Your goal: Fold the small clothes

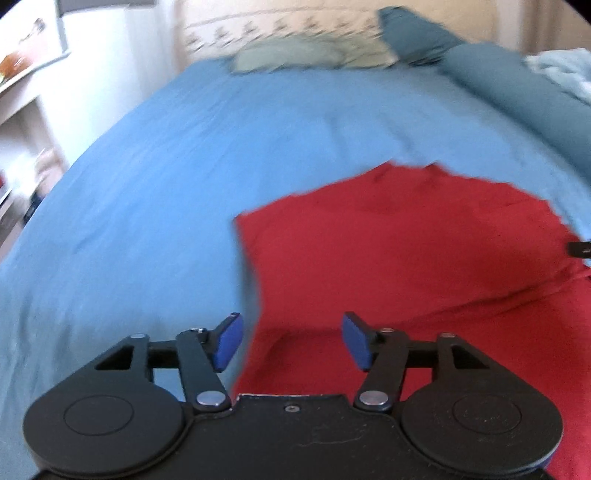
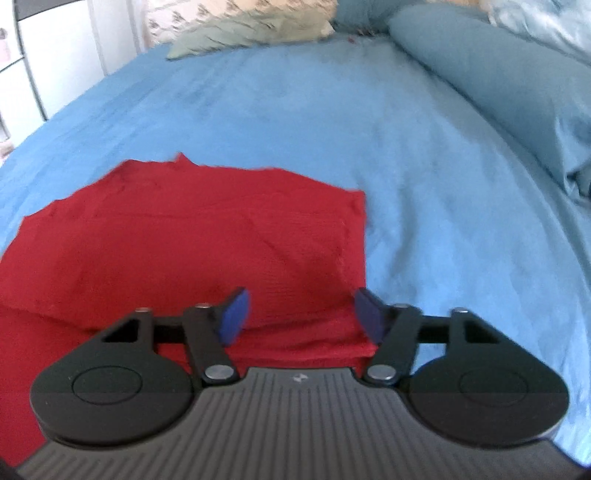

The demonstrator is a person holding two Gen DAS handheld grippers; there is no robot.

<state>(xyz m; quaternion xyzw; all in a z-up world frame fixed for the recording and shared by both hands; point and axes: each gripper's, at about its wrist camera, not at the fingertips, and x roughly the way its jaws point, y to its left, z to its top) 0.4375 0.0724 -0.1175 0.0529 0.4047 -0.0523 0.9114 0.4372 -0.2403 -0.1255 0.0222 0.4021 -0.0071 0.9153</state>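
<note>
Plainly, the left gripper (image 1: 291,341) hovers with fingers wide and empty over the left edge of a red knit garment (image 1: 399,251), folded flat on the blue bedsheet (image 1: 166,192); the right gripper (image 2: 301,317), equally wide, hovers over its right edge, probably for the next fold.

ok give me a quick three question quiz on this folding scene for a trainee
1. True or false: the left gripper is clamped on the red garment.
2. Which edge of the red garment does the right gripper hang over? A) the edge beside bare blue sheet B) the garment's middle C) none, it is off the bed
3. Fill in: at the head of the bed lies a pale green ____.

Key: 1 false, both grippers are open with nothing between the pads. 2 A. 3 pillow.
</note>
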